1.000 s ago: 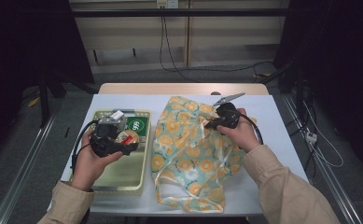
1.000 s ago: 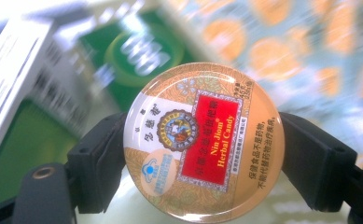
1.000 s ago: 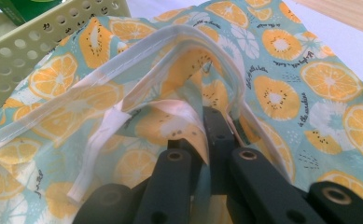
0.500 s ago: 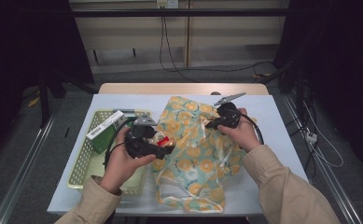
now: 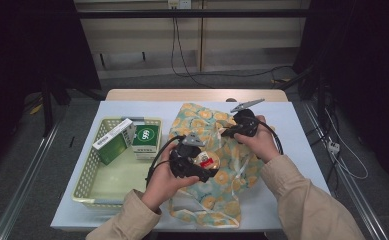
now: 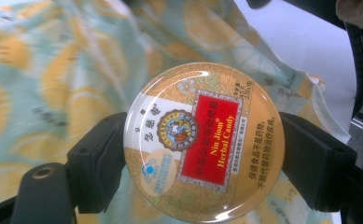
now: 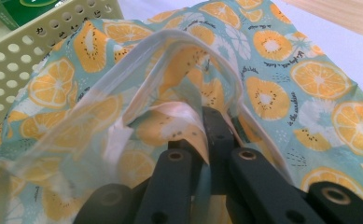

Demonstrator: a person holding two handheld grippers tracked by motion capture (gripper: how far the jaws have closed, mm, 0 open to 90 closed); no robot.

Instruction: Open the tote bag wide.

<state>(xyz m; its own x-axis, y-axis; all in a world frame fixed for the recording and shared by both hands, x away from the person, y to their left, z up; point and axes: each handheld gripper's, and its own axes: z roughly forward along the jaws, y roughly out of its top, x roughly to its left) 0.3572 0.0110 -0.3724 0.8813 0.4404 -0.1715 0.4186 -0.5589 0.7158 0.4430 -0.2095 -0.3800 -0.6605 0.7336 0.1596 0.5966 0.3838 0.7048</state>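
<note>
**Tin carried from basket to bag**

Leftward a second ago, over the basket, the left tool (image 5: 200, 161) now sits above the bag, with the round tin clamped between its jaws; the right tool has kept its place.

High view: the left tool holds the tin (image 5: 208, 160) over the middle of the orange-print bag (image 5: 207, 195), which lies on the white bench (image 5: 292, 150). The right tool (image 5: 227, 132) grips the bag's upper part. The basket (image 5: 89, 172) stands at the bag's left with two green boxes (image 5: 146, 141) in its far end.

Left gripper view: both black jaws press on opposite edges of the tin (image 6: 203, 142), lid facing the camera, with bag cloth (image 6: 53, 84) behind it.

Right gripper view: the jaws stand together, pinching the bag's pale rim (image 7: 188, 121) and lifting it so the mouth gapes. The basket wall (image 7: 34, 56) sits at the upper left.
</note>
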